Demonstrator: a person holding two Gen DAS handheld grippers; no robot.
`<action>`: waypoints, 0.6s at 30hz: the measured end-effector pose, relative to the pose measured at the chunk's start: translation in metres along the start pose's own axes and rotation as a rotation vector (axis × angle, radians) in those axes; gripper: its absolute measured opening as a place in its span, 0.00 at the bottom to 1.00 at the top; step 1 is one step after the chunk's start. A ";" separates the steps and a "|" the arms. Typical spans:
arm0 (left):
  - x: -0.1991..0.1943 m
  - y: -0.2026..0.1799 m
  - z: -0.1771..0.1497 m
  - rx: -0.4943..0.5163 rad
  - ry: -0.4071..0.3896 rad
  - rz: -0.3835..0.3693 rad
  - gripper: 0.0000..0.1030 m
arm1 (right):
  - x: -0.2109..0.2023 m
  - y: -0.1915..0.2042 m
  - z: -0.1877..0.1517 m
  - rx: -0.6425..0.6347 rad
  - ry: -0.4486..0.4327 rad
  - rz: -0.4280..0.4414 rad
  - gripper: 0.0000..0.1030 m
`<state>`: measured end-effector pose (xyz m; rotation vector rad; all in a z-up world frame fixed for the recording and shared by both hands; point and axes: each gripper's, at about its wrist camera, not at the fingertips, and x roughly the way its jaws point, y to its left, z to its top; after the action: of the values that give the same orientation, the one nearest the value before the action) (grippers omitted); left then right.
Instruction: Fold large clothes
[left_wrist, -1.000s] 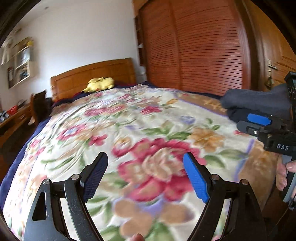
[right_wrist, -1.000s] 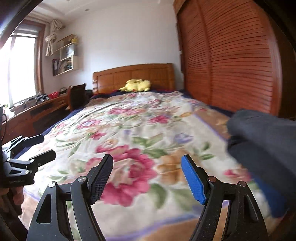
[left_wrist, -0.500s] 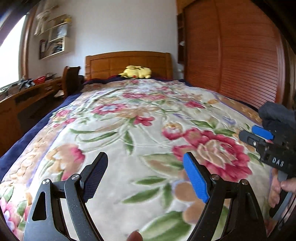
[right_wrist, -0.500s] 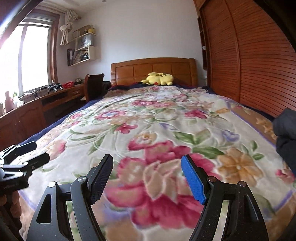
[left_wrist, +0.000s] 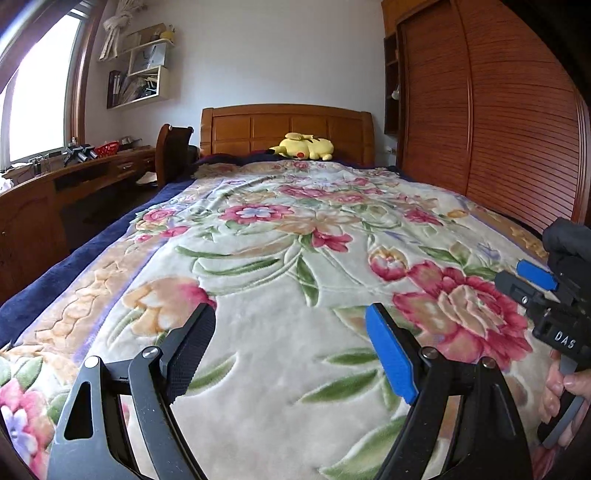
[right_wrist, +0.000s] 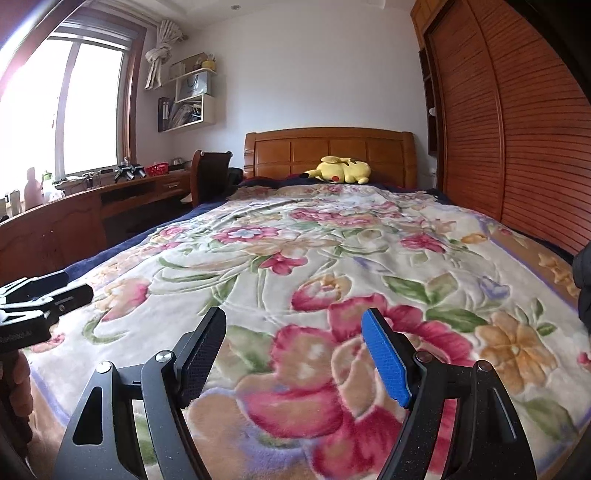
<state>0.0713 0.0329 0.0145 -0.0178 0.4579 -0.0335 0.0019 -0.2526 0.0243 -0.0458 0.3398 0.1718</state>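
Left wrist view first: the left gripper (left_wrist: 290, 354) had its jaws spread wide with nothing between them, just hanging over the near end of the floral blanket (left_wrist: 280, 258). Taking that blanket as the landmark, the only thing that looked like clothing was a dark bundled garment (left_wrist: 569, 240) sitting on the blanket's right edge, way off to the right of these tongs. The right gripper (left_wrist: 532, 282) showed up on that same side, right in front of the bundle, with a hand (left_wrist: 565, 391) on its handle. The yellow plush toy (left_wrist: 304, 147) was parked at the blanket's far end by the headboard (left_wrist: 284, 127), so not in the way.

Right wrist view: the right gripper (right_wrist: 293, 356) was released too, jaws wide and empty, pointing up the length of the blanket. The dark garment (right_wrist: 583, 280) only peeked in at the blanket's right edge, so most of it was cut off and I couldn't tell which way its long axis ran. The left gripper (right_wrist: 40, 295) sat near the blanket's left side.

So my read: the garment lay to the right of both tongs, and the right hand was clearly the nearer one. I'd guess that one reaches over first and drags it onto the open middle of the blanket.
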 end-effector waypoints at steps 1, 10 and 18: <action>-0.001 -0.001 -0.001 -0.001 0.001 0.001 0.82 | 0.001 -0.001 -0.001 0.001 -0.002 0.000 0.76; -0.005 -0.004 -0.001 0.000 -0.023 0.009 0.82 | 0.009 -0.008 -0.005 0.010 -0.010 -0.005 0.76; -0.007 -0.005 -0.002 0.019 -0.028 0.024 0.82 | 0.013 -0.005 -0.005 0.014 -0.015 -0.012 0.76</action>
<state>0.0638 0.0282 0.0159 0.0058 0.4298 -0.0137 0.0132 -0.2561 0.0149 -0.0328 0.3252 0.1581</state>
